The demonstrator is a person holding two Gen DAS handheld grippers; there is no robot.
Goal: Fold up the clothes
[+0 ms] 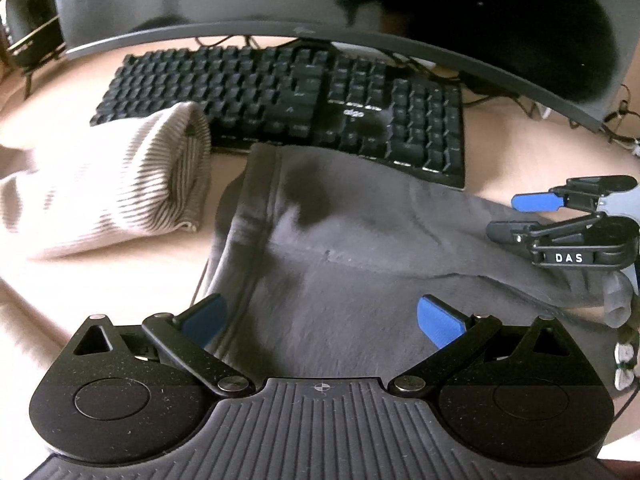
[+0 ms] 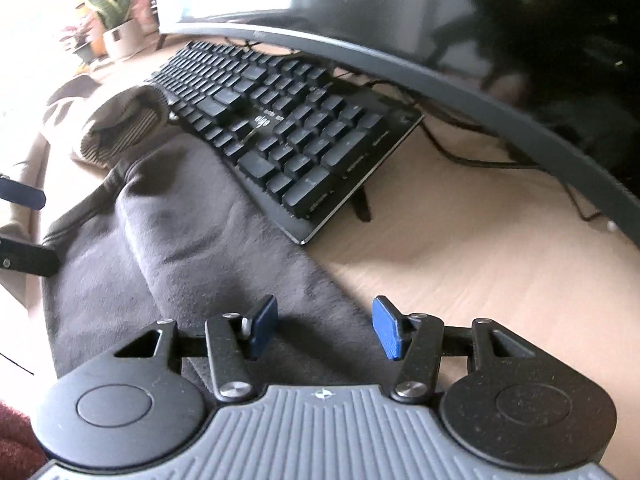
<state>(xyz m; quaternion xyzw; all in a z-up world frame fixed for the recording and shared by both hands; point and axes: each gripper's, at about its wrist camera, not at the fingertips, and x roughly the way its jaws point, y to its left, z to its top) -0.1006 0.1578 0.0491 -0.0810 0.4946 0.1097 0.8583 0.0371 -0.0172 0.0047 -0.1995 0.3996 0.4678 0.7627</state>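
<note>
A dark grey garment (image 1: 340, 248) lies spread on the light wooden desk (image 1: 120, 280), its far edge against the keyboard. It also shows in the right wrist view (image 2: 180, 240). My left gripper (image 1: 320, 322) is open, its blue pads just above the garment's near part. My right gripper (image 2: 324, 328) is open over the garment's right edge; in the left wrist view it shows at the far right (image 1: 516, 216), jaws apart. A white and grey striped garment (image 1: 104, 196) lies folded to the left, seen also in the right wrist view (image 2: 120, 128).
A black keyboard (image 1: 288, 100) stands just behind the clothes under a curved monitor (image 1: 320, 0). Cables (image 2: 460, 152) run behind the keyboard. Potted plants (image 2: 112, 20) stand at the far left. Bare desk (image 2: 480, 272) lies right of the grey garment.
</note>
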